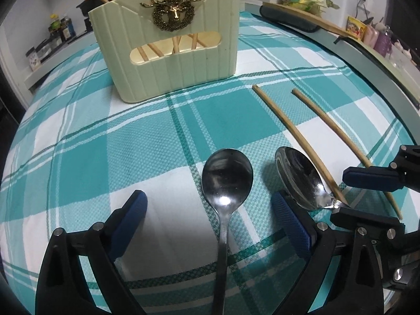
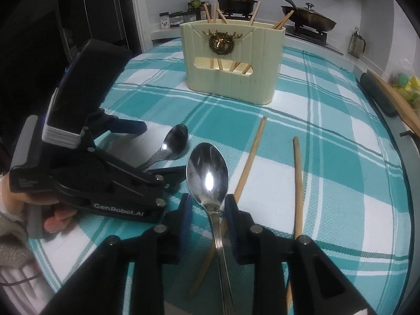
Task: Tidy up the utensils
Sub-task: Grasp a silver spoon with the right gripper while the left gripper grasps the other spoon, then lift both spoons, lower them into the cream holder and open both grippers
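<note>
Two spoons: right gripper (image 2: pixel 208 206) narrowly straddles the right spoon (image 2: pixel 207 174); left gripper (image 1: pixel 210 207) wide; closing off-centre risks slipping.

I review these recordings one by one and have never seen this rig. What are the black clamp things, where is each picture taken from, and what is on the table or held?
No robot here: a person holds a two-finger clamp in each hand, each with a fisheye camera looking along its fingers.

The left camera shows the left hand-held gripper open, its blue pads either side of a round spoon lying on the checked tablecloth.

The right camera shows the right hand-held gripper with its pads close around the neck of a pointed spoon; whether they grip it I cannot tell.

Two loose chopsticks lie to the right. Behind stands a cream utensil holder that contains more chopsticks.
</note>
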`<state>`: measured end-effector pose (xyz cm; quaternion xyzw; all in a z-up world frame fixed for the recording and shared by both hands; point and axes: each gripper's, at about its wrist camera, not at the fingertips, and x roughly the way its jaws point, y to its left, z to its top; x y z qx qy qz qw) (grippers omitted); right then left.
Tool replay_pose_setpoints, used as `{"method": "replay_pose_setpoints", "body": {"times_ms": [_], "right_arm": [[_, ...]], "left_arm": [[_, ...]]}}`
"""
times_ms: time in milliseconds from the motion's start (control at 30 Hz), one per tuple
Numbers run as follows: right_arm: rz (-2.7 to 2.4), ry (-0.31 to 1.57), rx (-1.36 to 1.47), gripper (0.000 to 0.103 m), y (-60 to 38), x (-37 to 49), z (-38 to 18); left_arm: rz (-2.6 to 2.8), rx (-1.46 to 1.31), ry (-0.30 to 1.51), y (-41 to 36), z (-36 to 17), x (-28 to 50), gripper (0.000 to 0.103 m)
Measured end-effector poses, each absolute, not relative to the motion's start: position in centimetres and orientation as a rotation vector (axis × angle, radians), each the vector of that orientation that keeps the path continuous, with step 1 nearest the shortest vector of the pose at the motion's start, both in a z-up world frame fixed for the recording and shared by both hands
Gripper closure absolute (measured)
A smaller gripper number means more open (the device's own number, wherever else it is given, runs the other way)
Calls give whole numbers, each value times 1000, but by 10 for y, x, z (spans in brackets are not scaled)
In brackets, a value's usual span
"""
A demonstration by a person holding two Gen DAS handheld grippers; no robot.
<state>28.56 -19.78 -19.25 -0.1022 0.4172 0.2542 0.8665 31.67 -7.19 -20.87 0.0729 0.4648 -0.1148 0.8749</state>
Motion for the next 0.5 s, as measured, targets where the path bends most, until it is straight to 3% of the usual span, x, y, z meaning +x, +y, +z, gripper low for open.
{"method": "replay_pose_setpoints", "body": {"times_ms": [67, 233, 367, 433, 500], "right_arm": [[547, 880, -220, 69, -197, 288, -194], [580, 867, -272, 69, -188, 293, -195], [592, 877, -302, 68, -183, 300, -199], [601, 885, -330, 54, -179, 302, -201], [601, 880, -365, 50, -175, 304, -203]], "left_arm": [[-255, 145, 961, -69, -208, 315, 14], [-258, 135, 947, -57, -203, 314, 40], [-267, 138, 941, -49, -202, 312, 51], [-268, 136, 944, -44, -202, 310, 54], [-274, 134, 946, -41, -202, 308, 54]]}}
